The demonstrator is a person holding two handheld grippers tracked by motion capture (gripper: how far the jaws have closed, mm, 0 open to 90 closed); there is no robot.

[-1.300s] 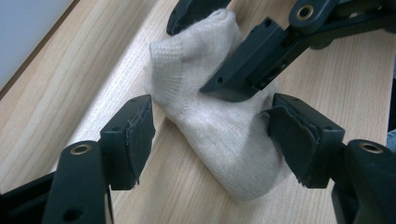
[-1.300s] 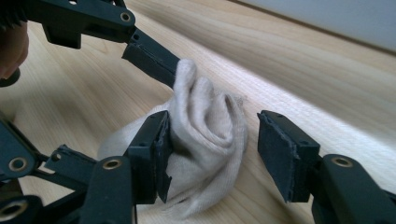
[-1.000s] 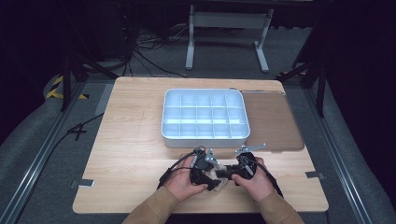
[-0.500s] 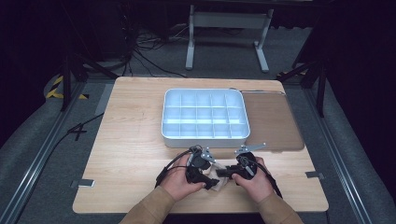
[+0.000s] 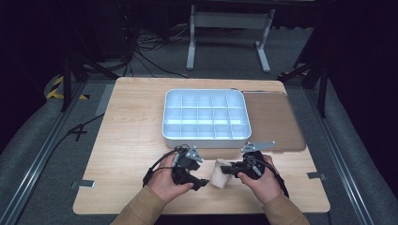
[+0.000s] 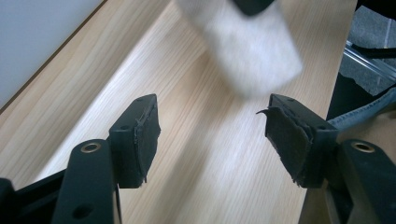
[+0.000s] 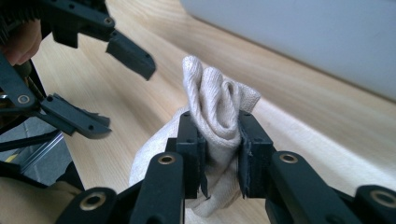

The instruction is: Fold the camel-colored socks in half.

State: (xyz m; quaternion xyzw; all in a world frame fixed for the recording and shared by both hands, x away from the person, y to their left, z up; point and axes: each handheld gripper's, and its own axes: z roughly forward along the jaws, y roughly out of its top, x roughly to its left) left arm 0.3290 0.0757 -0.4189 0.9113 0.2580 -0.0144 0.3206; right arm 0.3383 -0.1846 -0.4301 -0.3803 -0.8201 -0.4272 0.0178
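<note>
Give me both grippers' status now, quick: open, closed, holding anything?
Left gripper: open, holding nothing, jaws wide apart just short of the cloth.
Right gripper: closed on the cloth, bunched between its jaws.

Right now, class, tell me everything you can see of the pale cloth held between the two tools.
The cloth is off-white, knitted-looking fabric, bunched into soft upright folds. The right tool pinches it, jaws closed on its gathered middle; the loose remainder hangs to the wooden table, in front of the white divided tray. The left tool is open beside it, not touching.
</note>
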